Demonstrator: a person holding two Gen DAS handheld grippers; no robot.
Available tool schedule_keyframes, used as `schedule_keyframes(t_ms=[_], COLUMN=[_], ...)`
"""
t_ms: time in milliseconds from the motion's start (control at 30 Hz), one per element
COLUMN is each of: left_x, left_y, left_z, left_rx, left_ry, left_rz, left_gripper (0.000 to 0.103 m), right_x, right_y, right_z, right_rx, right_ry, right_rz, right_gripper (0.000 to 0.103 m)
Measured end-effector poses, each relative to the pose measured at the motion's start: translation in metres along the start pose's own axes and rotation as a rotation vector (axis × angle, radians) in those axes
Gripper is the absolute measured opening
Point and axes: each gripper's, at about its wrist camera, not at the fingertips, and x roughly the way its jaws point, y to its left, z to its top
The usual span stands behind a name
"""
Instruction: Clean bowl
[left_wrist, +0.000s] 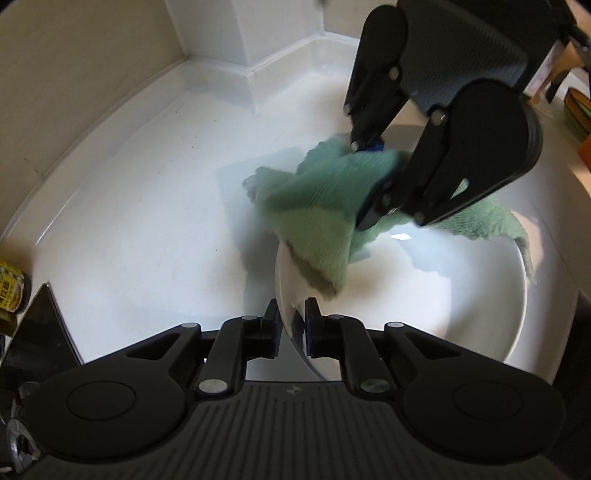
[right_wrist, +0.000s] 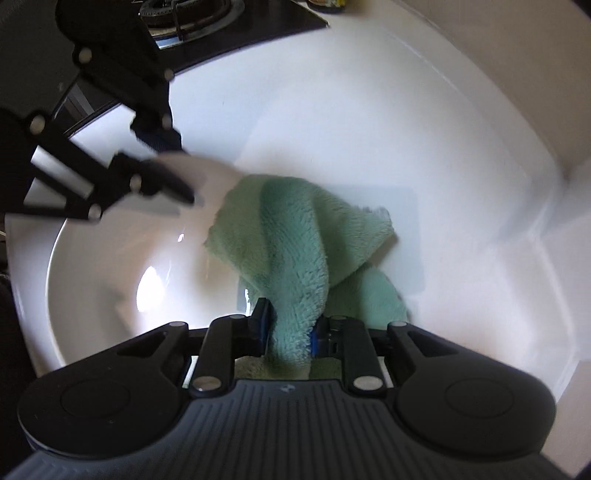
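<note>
the white bowl (left_wrist: 424, 295) sits on the white counter (left_wrist: 129, 240), well in from its back corner where the wall steps out. the left gripper (left_wrist: 291, 321) is clenched on the bowl's rim, one pad inside and one outside. the right gripper (right_wrist: 290, 325) grasps a green cloth (right_wrist: 295, 240), which drapes over the bowl's rim and into it. a stove (right_wrist: 192, 18) lies at the counter's edge.

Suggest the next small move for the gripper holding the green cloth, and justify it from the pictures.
Probably sweep the green cloth further round inside the white bowl: the right gripper grips the cloth, which drapes over the rim, while the left gripper clamps the rim.
</note>
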Motion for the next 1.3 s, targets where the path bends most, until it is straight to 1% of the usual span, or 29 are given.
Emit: schedule_keyframes(t_ms=[100, 133, 200, 300, 333, 367, 400, 433, 467, 600, 667, 733, 767, 833, 933, 1033, 1100, 1233, 1300], left_x=[-0.001, -0.006, -0.015, -0.016, -0.014, -0.011, -0.008, -0.003, 0.001, 0.015, 0.021, 0.027, 0.030, 0.033, 0.035, 0.035, 0.031, 0.028, 0.035], left_y=[0.000, 0.002, 0.000, -0.003, -0.004, -0.005, -0.005, -0.005, -0.004, -0.002, -0.001, 0.000, 0.001, 0.000, -0.001, -0.001, 0.000, -0.005, -0.003], left_z=[-0.005, -0.012, -0.022, -0.030, -0.028, -0.026, -0.024, -0.020, -0.016, 0.000, 0.007, 0.013, 0.017, 0.020, 0.022, 0.017, 0.007, -0.003, 0.001], left_rx=[-0.121, -0.202, -0.305, -0.366, -0.362, -0.358, -0.349, -0.322, -0.282, -0.140, -0.076, -0.012, 0.014, 0.029, -0.013, -0.142, -0.250, -0.308, -0.287], left_ry=[-0.004, -0.005, -0.018, -0.013, -0.008, -0.003, 0.002, 0.006, 0.005, -0.001, -0.003, -0.004, -0.006, -0.011, -0.015, -0.010, -0.007, -0.011, -0.010], left_rz=[0.002, 0.008, 0.005, 0.009, 0.018, 0.026, 0.036, 0.046, 0.049, 0.018, 0.003, -0.012, -0.018, -0.024, -0.018, 0.003, 0.005, 0.003, 0.005], left_gripper=[0.013, 0.013, 0.013, 0.015, 0.015, 0.019, 0.019, 0.017, 0.009, 0.008, 0.008, 0.008, 0.008, 0.009, 0.009, 0.011, 0.012, 0.014, 0.014], right_x=[0.001, 0.000, -0.002, -0.006, -0.007, -0.007, -0.009, -0.010, -0.010, -0.012, -0.011, -0.009, -0.008, -0.006, -0.002, -0.001, -0.003, -0.008, -0.010], right_y=[-0.004, -0.007, -0.011, -0.014, -0.012, -0.009, -0.006, -0.003, 0.002, 0.014, 0.015, 0.012, 0.010, 0.008, 0.010, 0.007, 0.002, -0.004, 0.000], right_z=[0.001, -0.001, -0.009, -0.021, -0.024, -0.028, -0.032, -0.035, -0.039, -0.046, -0.043, -0.037, -0.032, -0.020, -0.003, -0.002, -0.009, -0.026, -0.034], right_rx=[0.056, 0.082, 0.150, 0.229, 0.245, 0.263, 0.270, 0.269, 0.260, 0.163, 0.108, 0.076, 0.062, 0.031, -0.002, 0.030, 0.085, 0.198, 0.214], right_ry=[-0.018, -0.027, -0.056, -0.088, -0.095, -0.100, -0.100, -0.097, -0.087, -0.007, 0.038, 0.060, 0.055, 0.037, -0.005, -0.026, -0.050, -0.085, -0.078], right_rz=[0.019, 0.025, 0.035, 0.040, 0.042, 0.045, 0.044, 0.044, 0.046, 0.097, 0.105, 0.092, 0.074, 0.039, 0.015, 0.031, 0.043, 0.039, 0.025], right_gripper=[0.016, 0.016, 0.015, 0.014, 0.013, 0.013, 0.013, 0.013, 0.013, 0.017, 0.018, 0.018, 0.018, 0.018, 0.018, 0.018, 0.017, 0.015, 0.015])
